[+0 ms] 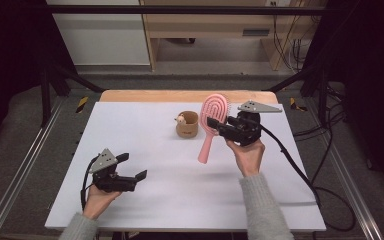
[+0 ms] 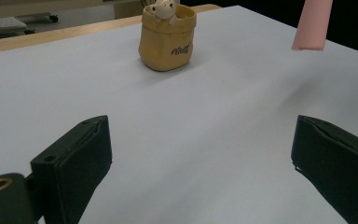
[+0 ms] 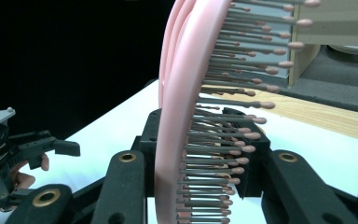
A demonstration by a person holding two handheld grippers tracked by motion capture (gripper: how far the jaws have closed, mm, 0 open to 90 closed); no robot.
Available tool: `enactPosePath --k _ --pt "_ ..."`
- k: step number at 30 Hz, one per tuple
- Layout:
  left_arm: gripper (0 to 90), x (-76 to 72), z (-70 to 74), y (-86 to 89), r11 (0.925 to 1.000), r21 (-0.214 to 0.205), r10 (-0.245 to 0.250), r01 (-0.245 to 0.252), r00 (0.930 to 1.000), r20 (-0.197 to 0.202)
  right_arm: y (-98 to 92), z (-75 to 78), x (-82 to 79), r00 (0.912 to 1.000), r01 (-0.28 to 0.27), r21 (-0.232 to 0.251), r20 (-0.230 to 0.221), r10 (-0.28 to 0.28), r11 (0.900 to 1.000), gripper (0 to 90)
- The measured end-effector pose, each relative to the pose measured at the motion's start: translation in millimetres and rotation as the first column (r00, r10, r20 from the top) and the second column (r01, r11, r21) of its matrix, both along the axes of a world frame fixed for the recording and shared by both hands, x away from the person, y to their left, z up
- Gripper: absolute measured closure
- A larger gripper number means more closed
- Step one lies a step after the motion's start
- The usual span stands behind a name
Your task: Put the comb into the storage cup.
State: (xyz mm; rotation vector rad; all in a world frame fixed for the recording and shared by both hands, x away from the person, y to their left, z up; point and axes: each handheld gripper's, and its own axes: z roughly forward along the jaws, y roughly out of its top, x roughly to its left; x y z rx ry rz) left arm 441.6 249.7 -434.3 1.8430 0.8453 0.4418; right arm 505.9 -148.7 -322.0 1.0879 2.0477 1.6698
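my right claw (image 1: pixel 219 125) is clamped on the pink hairbrush (image 1: pixel 211 126), jaws pressing near the base of the brush head; in the right gripper view the brush (image 3: pixel 179 126) stands edge-on between the two black jaws, bristles pointing to that view's right. in the high view the brush is lifted off the worktop (image 1: pixel 180 200), head up and toward the far edge, handle slanting down and toward the near-left, its tip hanging free above the white surface. the hand (image 1: pixel 247 152) under this claw comes in from the near side in a grey sleeve. my left claw (image 1: pixel 132 167) sits low at the near-left of the worktop, jaws wide apart with nothing between them; the left gripper view (image 2: pixel 200 168) shows bare white surface in the gap. just left of the brush, near the far edge, stands a small tan pot (image 1: pixel 187 125) with a little pale figure (image 1: pixel 181 119) at its rim, well apart from the left claw.
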Motion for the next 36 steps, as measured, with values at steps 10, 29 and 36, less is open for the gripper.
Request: enactPosePath --k 10,29,36 --pt "4.9 -2.8 -8.6 19.1 0.9987 0.004 0.051 -0.051 0.9987 -0.009 0.8 4.4 3.5 0.9995 0.021 -0.012 0.023 -0.021 0.9997 63.1" --pt "4.9 -3.1 -17.1 31.0 0.9972 0.001 0.074 -0.074 0.9969 -0.027 9.7 6.8 21.3 0.9980 0.056 -0.030 0.030 -0.055 0.9980 63.0" --pt "5.0 -1.8 -19.4 30.5 0.9975 0.012 0.069 -0.069 0.9969 -0.037 12.5 8.1 28.6 0.9970 0.070 -0.047 0.036 -0.069 0.9964 63.0"
